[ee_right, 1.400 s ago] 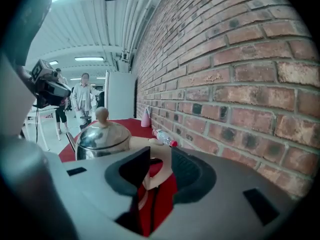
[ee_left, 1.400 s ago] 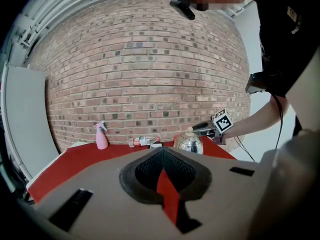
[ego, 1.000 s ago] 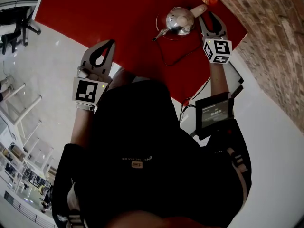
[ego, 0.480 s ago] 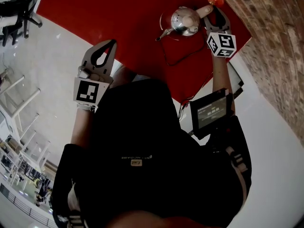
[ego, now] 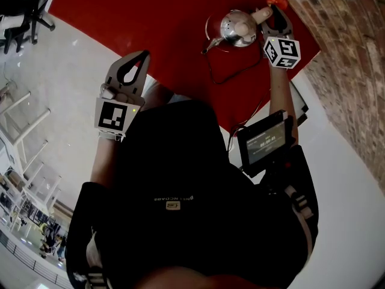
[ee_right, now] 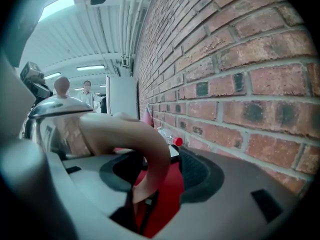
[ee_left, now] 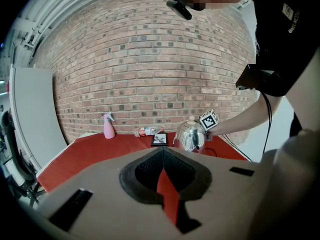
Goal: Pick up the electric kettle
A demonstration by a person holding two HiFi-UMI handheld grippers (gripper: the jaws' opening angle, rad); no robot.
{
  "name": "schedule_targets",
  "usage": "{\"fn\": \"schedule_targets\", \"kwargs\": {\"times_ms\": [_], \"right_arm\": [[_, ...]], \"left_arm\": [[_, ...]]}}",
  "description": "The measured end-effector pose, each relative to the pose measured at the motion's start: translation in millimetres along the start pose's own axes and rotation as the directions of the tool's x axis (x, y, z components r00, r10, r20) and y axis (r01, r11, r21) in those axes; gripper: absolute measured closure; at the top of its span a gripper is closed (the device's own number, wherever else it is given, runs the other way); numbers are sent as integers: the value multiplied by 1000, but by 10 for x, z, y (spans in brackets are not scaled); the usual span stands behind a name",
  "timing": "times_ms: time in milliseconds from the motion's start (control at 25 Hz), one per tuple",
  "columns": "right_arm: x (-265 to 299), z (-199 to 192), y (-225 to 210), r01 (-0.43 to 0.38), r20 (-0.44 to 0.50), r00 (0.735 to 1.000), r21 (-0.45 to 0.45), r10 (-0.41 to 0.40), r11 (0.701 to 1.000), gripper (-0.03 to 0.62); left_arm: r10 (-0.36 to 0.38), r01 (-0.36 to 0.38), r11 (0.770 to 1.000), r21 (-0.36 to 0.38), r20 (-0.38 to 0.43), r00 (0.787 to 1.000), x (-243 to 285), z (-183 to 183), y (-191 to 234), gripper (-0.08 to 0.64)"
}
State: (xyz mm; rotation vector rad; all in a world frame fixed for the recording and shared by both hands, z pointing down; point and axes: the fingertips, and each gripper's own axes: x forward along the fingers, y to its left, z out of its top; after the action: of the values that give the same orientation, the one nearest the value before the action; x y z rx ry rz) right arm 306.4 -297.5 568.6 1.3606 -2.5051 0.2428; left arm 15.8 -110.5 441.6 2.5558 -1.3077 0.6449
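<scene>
**Kettle gripped at the handle, lift not yet made**

The electric kettle [ego: 236, 27] stood on the red worktop [ego: 150, 23], and as far as I could see it sat on its round base [ego: 210, 31], with the brick wall [ego: 343, 59] just behind it. The right claw [ego: 272, 15] was at the kettle's side nearest the wall. Its jaws were drawn in around the pale curved handle [ee_right: 135, 139], which passed down between them, so I judged the handle was pinched, though how firmly was not clear to me.

The left claw [ego: 142, 55] was well apart from the kettle, over the worktop's near edge. Its jaws were pressed together with nothing between them.

So the reach and the grasp seemed to be done. What was left, in my judgement, was the lift itself: raising the kettle clear of its base.
</scene>
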Motion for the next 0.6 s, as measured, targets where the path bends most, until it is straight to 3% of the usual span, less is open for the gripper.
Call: {"fn": "schedule_targets", "kwargs": {"times_ms": [200, 360, 600], "right_arm": [[73, -19, -2, 3, -10, 1000, 15, -3, 1000, 384], [109, -27, 40, -2, -21, 1000, 4, 2, 1000, 445], [101, -31, 25, 9, -39, 999, 17, -8, 1000, 445]], "left_arm": [[7, -7, 1000, -8, 1, 1000, -35, -22, -3, 552], [14, -14, 1000, -17, 5, 1000, -63, -36, 7, 552], [29, -29, 999, -23, 9, 1000, -121, -58, 11, 552]]}}
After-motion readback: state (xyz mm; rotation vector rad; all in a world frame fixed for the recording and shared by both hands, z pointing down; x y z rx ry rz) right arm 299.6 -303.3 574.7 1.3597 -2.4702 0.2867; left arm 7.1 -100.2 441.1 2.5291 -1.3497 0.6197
